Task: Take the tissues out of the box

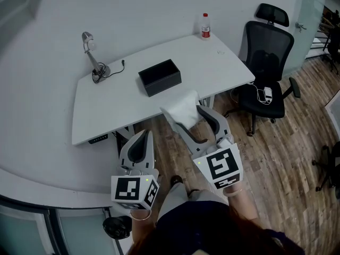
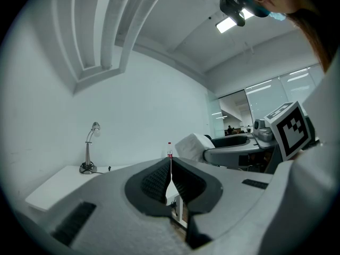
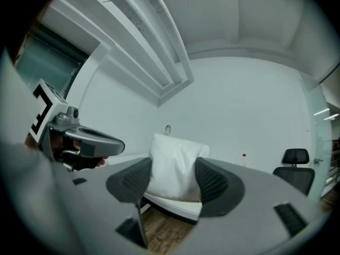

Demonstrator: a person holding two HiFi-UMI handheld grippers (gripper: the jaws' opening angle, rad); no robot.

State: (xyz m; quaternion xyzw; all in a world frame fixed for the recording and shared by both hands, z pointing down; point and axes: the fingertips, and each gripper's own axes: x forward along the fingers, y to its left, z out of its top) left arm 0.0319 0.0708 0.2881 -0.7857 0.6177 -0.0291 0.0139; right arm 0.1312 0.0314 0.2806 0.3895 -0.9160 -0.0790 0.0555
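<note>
A white soft pack of tissues (image 1: 183, 108) hangs in the air off the front edge of the white desk (image 1: 106, 100), with my right gripper (image 1: 187, 117) shut on it. In the right gripper view the tissue pack (image 3: 175, 166) fills the gap between the two dark pads (image 3: 215, 182), which press its sides. An open black box (image 1: 159, 77) stands on the middle of the desk, beyond the pack. My left gripper (image 1: 142, 138) is lower left of the pack, over the floor, its jaws shut on nothing; its pads (image 2: 154, 182) meet in the left gripper view.
A small desk lamp (image 1: 90, 49) with a cable stands at the desk's back left, and a red-capped bottle (image 1: 205, 26) at its back right corner. A black office chair (image 1: 265, 62) is to the right on the wooden floor (image 1: 276, 142).
</note>
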